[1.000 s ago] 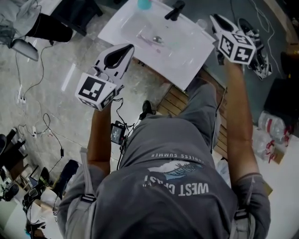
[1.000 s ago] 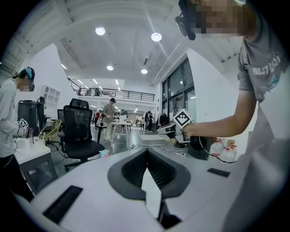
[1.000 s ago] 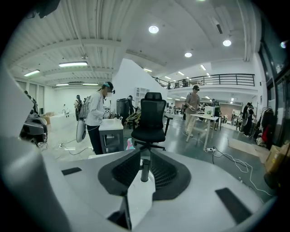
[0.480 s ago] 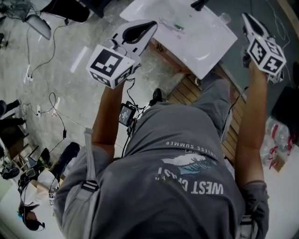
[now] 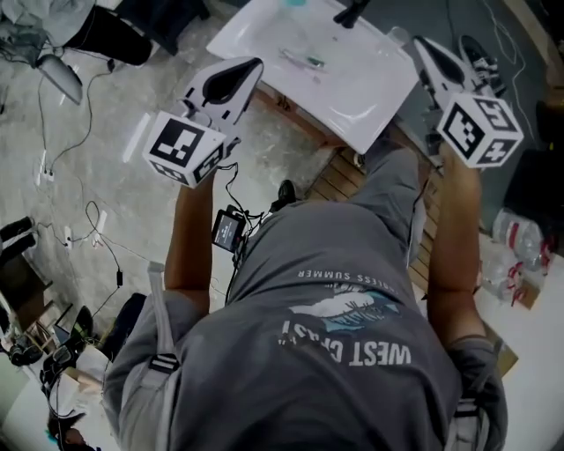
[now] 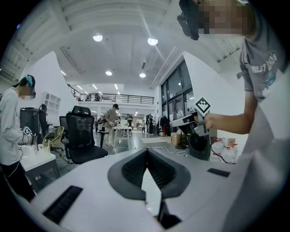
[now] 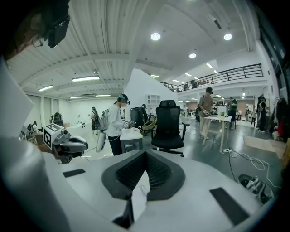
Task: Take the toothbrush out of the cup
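Observation:
A toothbrush lies flat in the white basin at the top of the head view. A sliver of the teal cup shows at the top edge, beside the black tap. My left gripper hangs off the basin's left edge, shut and empty; its jaws meet in the left gripper view. My right gripper is raised by the basin's right corner. Its jaws have just been closing and now meet with nothing between them. Each gripper view looks out over the room, not at the basin.
A wooden slatted mat lies under the basin, and cables trail over the floor at the left. Shoes and water bottles sit at the right. A black office chair and people at desks stand farther off.
My right gripper has drawn back from the basin's right edge and risen toward the camera. The left gripper has barely shifted. The toothbrush stays lying in the basin.

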Tool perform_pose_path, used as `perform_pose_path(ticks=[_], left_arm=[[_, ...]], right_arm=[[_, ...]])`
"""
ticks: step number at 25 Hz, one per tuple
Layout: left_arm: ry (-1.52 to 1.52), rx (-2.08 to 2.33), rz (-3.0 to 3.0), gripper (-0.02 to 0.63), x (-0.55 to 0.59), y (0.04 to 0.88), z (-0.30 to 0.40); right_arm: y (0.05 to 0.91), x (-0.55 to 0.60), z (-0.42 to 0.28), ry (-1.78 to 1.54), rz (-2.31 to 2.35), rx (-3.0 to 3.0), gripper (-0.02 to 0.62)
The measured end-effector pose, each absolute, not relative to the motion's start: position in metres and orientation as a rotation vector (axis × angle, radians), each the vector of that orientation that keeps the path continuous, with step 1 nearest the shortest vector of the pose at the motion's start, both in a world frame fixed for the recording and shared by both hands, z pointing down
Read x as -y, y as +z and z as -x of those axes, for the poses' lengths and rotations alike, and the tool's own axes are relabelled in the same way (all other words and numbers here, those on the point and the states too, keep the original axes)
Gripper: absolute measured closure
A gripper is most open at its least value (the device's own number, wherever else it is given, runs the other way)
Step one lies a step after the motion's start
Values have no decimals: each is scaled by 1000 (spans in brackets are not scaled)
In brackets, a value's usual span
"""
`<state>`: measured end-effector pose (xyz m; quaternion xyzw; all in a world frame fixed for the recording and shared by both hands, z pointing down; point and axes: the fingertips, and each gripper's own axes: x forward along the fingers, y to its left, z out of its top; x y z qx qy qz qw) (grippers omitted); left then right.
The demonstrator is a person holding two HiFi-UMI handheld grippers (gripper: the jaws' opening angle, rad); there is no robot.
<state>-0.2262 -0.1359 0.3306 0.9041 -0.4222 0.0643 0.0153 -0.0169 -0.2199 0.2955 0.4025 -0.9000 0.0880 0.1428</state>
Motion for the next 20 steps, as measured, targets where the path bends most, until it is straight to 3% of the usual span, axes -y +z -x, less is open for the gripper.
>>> perform_pose_path(ticks=[20], left_arm=[[212, 1288, -2793, 607, 124, 336, 213]], right_arm=[[284, 190, -16, 292, -1208, 2607, 588]])
